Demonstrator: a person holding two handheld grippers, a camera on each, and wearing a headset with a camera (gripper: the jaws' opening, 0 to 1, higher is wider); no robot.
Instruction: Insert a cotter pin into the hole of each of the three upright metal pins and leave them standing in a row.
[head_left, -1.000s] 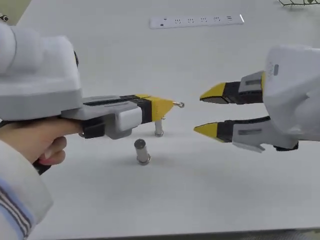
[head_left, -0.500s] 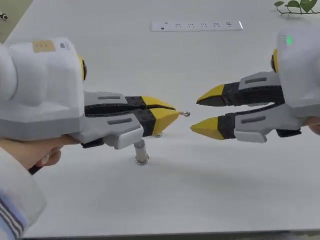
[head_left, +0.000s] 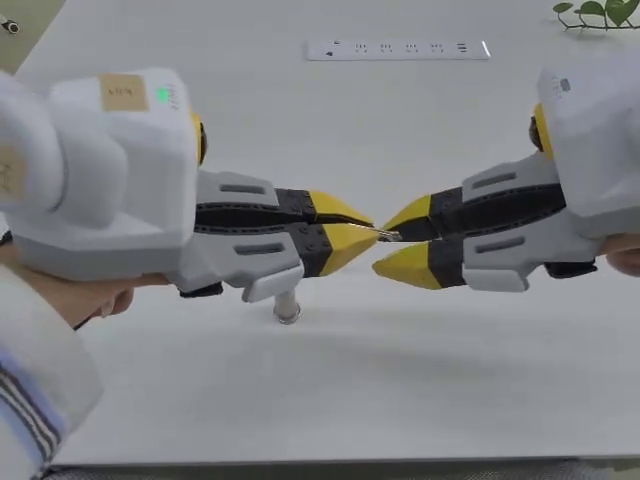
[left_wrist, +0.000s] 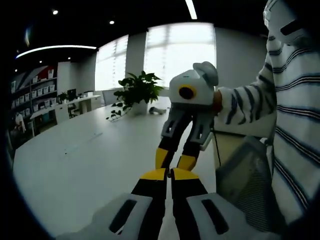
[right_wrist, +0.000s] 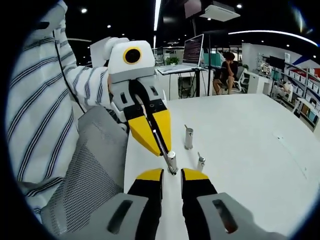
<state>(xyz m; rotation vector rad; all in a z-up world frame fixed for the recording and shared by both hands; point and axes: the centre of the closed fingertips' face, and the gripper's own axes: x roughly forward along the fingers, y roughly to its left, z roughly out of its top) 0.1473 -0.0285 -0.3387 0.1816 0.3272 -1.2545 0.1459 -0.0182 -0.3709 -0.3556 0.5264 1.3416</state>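
Observation:
My left gripper (head_left: 372, 230) is shut on a thin cotter pin (head_left: 386, 234), whose end sticks out to the right. My right gripper (head_left: 396, 243) faces it tip to tip, open, with the pin's end between its jaws. In the right gripper view the cotter pin (right_wrist: 164, 150) slants down from the left gripper (right_wrist: 159, 146) into the gap of my right gripper (right_wrist: 172, 176). Three upright metal pins stand beyond on the table: one (right_wrist: 172, 159) bare, and two (right_wrist: 188, 137) (right_wrist: 201, 162) with something thin on top. One metal pin (head_left: 287, 309) shows under the left gripper.
A white power strip (head_left: 397, 48) lies at the table's far edge, and a plant (head_left: 598, 12) sits at the far right corner. A grey mesh chair (right_wrist: 85, 175) stands by the table's near edge. A person (right_wrist: 227, 65) sits in the background.
Both grippers have come together. The right gripper has moved left, its jaws narrowing around the cotter pin's end. The left gripper, still shut on the pin, has shifted right and hides more of the metal pins.

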